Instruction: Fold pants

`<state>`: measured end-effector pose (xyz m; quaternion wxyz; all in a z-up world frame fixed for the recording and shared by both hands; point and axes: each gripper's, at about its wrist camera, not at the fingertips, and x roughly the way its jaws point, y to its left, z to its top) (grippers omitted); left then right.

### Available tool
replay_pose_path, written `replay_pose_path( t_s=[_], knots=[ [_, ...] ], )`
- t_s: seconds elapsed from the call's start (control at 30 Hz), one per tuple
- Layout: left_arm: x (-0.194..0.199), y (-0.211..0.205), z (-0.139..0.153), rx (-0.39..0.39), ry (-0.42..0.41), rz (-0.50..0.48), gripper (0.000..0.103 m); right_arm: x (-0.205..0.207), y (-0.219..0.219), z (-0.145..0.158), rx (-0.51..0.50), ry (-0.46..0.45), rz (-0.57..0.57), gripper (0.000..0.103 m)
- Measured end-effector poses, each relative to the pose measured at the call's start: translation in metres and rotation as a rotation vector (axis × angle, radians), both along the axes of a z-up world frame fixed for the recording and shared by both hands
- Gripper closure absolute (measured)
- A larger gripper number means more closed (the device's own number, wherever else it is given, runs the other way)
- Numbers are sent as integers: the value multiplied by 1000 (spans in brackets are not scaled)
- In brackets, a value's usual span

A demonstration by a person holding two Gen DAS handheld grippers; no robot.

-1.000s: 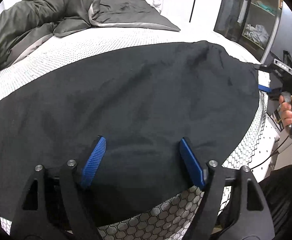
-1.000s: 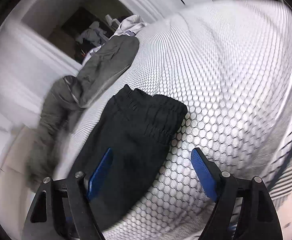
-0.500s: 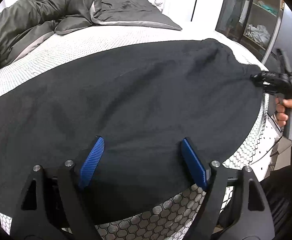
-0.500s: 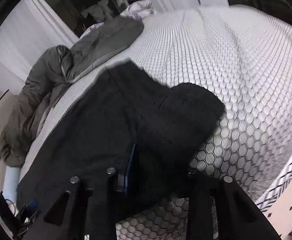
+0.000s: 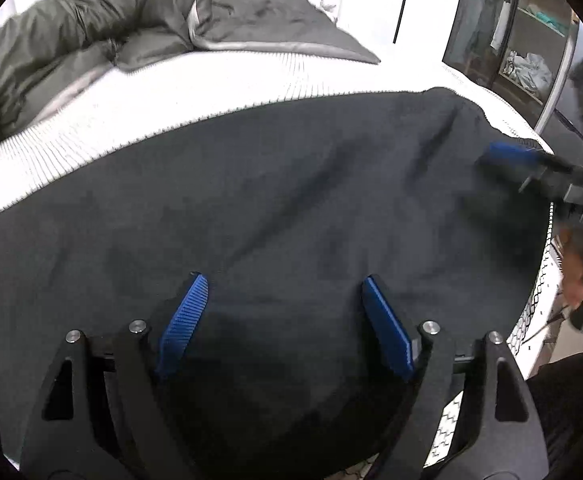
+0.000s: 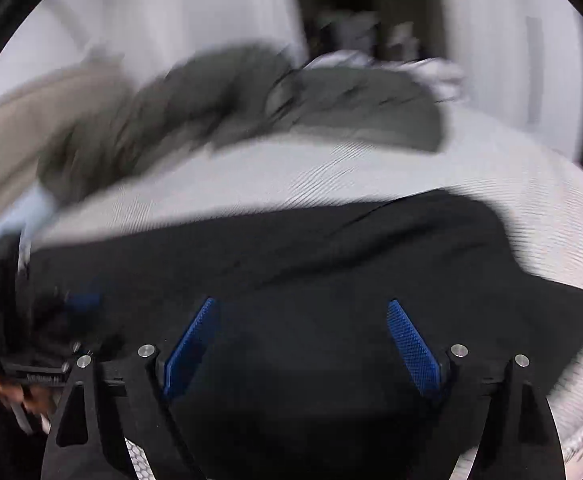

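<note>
While the pants [image 5: 271, 208] stretch from nine to three o'clock across the bed [image 5: 139, 112], both the left gripper [image 5: 283, 320] and the right gripper [image 6: 311, 344], its jaws just reopened, hang wide and empty above them.

Black soft-fabric pants [image 5: 275, 216] lie spread flat across a white bed [image 5: 139, 120] with a honeycomb-patterned cover, filling most of the near side. The cloth is mostly smooth with faint creases; one rounded end reaches the bed's right edge.
</note>
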<state>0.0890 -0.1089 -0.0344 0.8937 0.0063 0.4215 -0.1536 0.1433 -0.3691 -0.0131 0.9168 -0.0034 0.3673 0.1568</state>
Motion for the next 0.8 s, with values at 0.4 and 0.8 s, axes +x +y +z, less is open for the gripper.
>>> replay_pose_path(
  t_s=[0.4, 0.8],
  knots=[
    [-9, 34, -3, 33, 15, 65, 20, 13, -77, -37, -200, 68, -214, 18],
    [-15, 54, -2, 50, 21, 94, 20, 59, 58, -8, -207, 91, 58, 17]
  ],
)
